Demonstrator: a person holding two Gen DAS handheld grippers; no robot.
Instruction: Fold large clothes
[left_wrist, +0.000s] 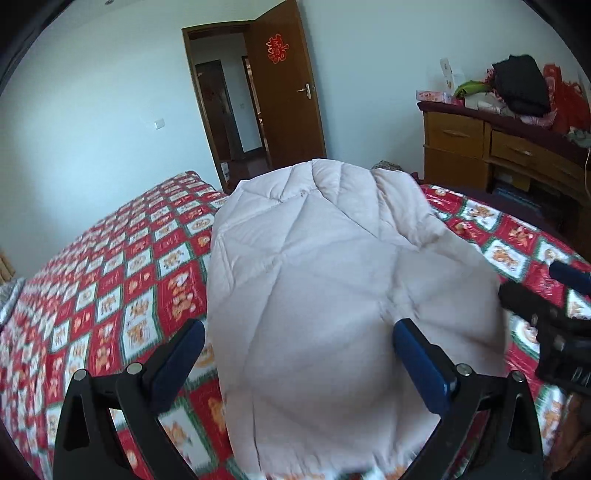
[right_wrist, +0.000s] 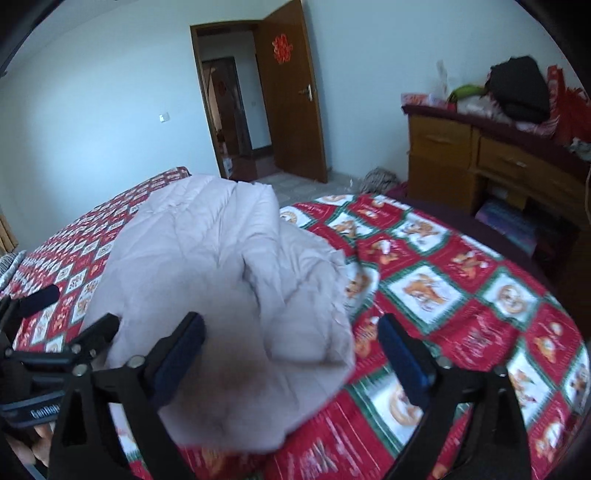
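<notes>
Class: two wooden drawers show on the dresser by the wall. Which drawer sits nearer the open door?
The left drawer, on the door side of the dresser; the other drawer lies further right.

You see a red patterned bedspread (left_wrist: 110, 280), an open wooden door (left_wrist: 284, 92) with red paper cutout (left_wrist: 277, 48), and a cluttered wooden dresser (left_wrist: 491, 155) on the right.

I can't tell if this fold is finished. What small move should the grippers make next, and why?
Probably draw both back a little to check the fold. The left gripper and right gripper both have jaws wide open, holding nothing. The pale quilted garment lies doubled over on the patterned bedspread, apparently released, though its near edge looks rumpled.
</notes>
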